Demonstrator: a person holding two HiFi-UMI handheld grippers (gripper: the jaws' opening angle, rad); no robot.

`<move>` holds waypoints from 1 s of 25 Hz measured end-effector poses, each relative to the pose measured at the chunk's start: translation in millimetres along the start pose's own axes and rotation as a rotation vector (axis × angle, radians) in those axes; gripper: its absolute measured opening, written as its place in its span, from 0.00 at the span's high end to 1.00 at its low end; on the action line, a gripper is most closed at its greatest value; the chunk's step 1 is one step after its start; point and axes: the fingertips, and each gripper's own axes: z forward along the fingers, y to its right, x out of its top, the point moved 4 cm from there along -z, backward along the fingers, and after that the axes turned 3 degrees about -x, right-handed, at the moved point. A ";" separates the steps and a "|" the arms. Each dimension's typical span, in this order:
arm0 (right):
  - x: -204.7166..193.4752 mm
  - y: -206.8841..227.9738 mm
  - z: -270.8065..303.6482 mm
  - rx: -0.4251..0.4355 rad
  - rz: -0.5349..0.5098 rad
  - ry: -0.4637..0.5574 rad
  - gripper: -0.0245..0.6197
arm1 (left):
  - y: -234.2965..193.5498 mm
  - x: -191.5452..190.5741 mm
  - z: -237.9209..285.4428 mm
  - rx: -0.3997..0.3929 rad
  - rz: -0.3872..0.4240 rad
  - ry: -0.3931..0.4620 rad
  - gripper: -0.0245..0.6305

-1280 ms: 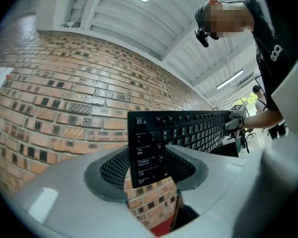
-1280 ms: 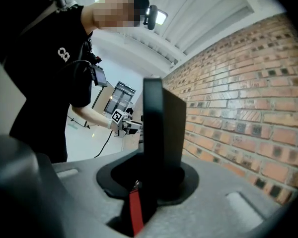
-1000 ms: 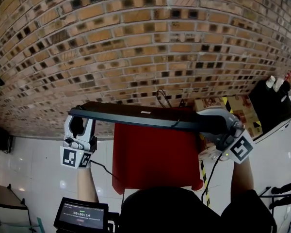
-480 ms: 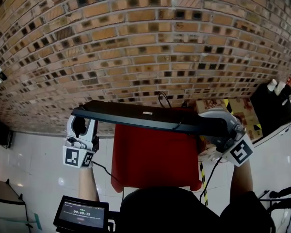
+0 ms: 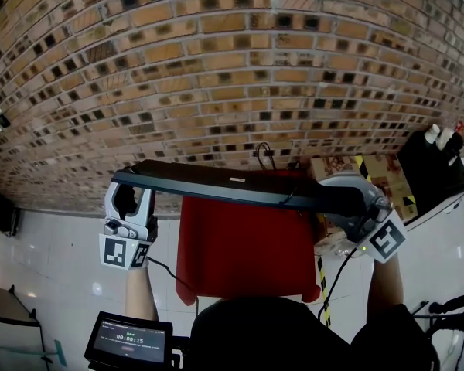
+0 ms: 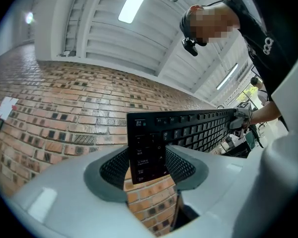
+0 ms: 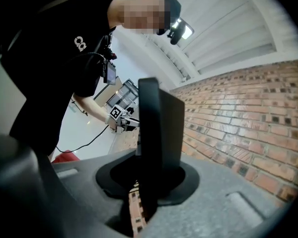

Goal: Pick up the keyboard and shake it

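Both grippers up at the brick wall [image 5: 232, 76], keyboard [image 5: 232, 188] slung between them, clear of any surface.

Left gripper [image 5: 130, 194]: jaws clamped on the keyboard's left end. In the left gripper view the gripper [image 6: 146, 168] has its mesh pads pressed on both sides of the end block of keys, and the keyboard [image 6: 188, 130] runs away from the jaws, up and to the right, keys facing the camera. At the far end of it sits the right gripper [image 6: 242, 118].

Right gripper [image 5: 342, 197]: jaws closed on the right end. In the right gripper view the gripper [image 7: 149, 182] has the keyboard [image 7: 159, 128] standing edge-on between the jaws, a thin dark slab rising straight out of them. Past it, far end, the left gripper [image 7: 120, 119] with its marker cube.

Head view: keyboard spans gripper to gripper, slightly lower at the right gripper. A small white label [image 5: 232, 179] shows on the face turned up. A thin cable [image 5: 292, 195] leaves the keyboard near the right gripper. Below the keyboard, between the two grippers, a red tabletop [image 5: 247, 253]. Right of the right gripper, a cardboard box [image 5: 380, 172] and a black cabinet [image 5: 433, 165]. Under the left gripper, a small screen [image 5: 130, 338].
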 end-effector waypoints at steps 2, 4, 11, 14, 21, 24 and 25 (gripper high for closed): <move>7.6 0.3 -3.2 -0.012 -0.047 0.008 0.85 | -0.2 10.3 0.7 0.003 0.018 0.032 0.61; 9.4 1.1 -3.7 -0.012 -0.043 0.016 0.85 | -0.5 13.0 1.9 0.004 0.022 0.043 0.61; -0.2 -3.1 0.1 0.023 0.008 -0.038 0.85 | 3.3 -17.8 -4.8 0.027 -0.055 -0.018 0.61; 6.0 -7.9 0.3 0.041 -0.095 -0.090 0.85 | 3.2 -26.2 -10.9 0.050 -0.089 -0.016 0.61; 41.6 -15.1 12.5 0.094 -0.321 -0.121 0.86 | -3.0 -35.4 -27.6 0.102 -0.165 0.020 0.61; 34.0 -12.9 14.2 0.104 -0.292 -0.124 0.86 | -2.4 -38.6 -28.4 0.111 -0.168 0.011 0.61; 33.9 -13.4 13.6 0.101 -0.302 -0.123 0.86 | -2.1 -38.1 -28.8 0.113 -0.166 0.012 0.61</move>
